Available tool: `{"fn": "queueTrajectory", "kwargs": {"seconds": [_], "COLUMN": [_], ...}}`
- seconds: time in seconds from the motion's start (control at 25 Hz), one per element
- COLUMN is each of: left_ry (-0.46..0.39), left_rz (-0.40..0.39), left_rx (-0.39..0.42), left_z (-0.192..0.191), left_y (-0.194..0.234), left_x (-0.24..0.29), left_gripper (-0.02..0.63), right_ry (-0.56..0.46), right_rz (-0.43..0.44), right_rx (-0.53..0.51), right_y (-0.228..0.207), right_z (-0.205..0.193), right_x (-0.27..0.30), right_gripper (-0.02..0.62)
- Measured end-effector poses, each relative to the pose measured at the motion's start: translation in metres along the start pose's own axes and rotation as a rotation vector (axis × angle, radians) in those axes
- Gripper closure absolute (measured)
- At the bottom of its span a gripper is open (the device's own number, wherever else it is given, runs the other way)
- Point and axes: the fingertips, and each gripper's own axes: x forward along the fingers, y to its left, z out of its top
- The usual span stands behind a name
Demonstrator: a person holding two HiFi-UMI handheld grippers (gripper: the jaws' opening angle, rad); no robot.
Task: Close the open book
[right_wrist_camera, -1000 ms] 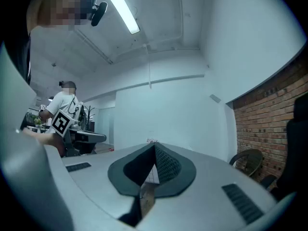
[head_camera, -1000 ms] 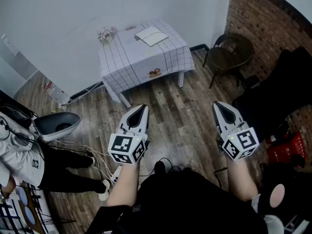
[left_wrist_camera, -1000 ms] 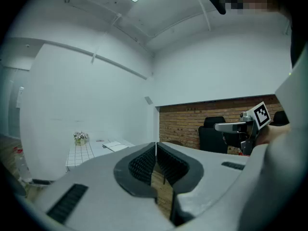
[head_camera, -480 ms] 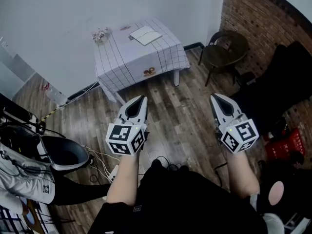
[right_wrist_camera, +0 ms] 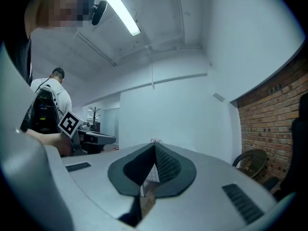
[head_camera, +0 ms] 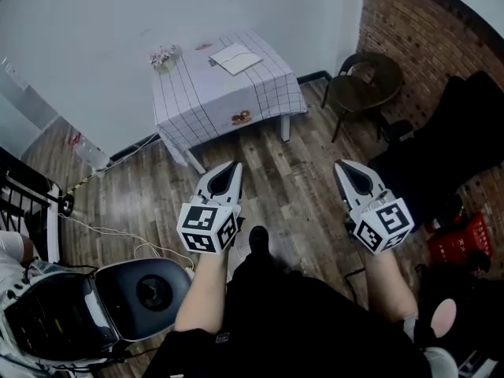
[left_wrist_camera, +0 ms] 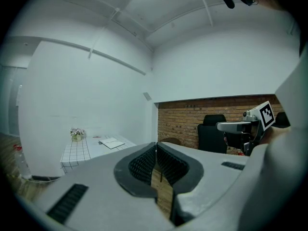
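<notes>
Since a second ago, the grey bowl-shaped thing (head_camera: 146, 294) carried by the person at our left has slid from the left edge toward the bottom corner of the head view, the dark legs that lay on the floor (head_camera: 291, 179) are gone from sight, and our two grippers hang much as before. From the head view we see the left gripper (head_camera: 234, 166) and the right gripper (head_camera: 339, 164) held out level over the wood floor, well apart from each other, both pointing toward the table (head_camera: 236, 101) in the far corner. The book (head_camera: 236, 57) lies open on the checked cloth near the table's back edge, with the flowers (head_camera: 164, 57) to its left and a chair (head_camera: 364, 85) standing off to the right by the brick wall (head_camera: 425, 30). Both grippers are far from the book. Through the left gripper view we find its jaws pressed together at the tips with nothing between them; the table, book and flowers sit small at the left, and the right gripper shows at the right edge before the brick wall. Through the right gripper view its jaws are likewise closed and empty, a strip of checked cloth shows in the slit beneath the tips, the flowers peek just above them, and the left gripper shows at the left.
</notes>
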Motion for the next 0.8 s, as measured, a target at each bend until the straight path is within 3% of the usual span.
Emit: {"fn": "queueTrajectory", "kwargs": {"seconds": [0.4,0.8], "left_ry": [0.024,0.046], "left_rz": [-0.02,-0.057], "left_rx": [-0.017,0.002], "left_z": [-0.009,0.011], "left_y": [0.056,0.175], "left_x": [0.066,0.172], "left_gripper": [0.591,0.591], "right_ry": [0.056,0.123], "right_rz": [-0.007,-0.018], "right_rx": [0.048,0.071], "right_y": [-0.031,-0.068], "right_z": [-0.022,-0.029], "right_x": [0.077,0.234], "right_gripper": [0.592,0.591]}}
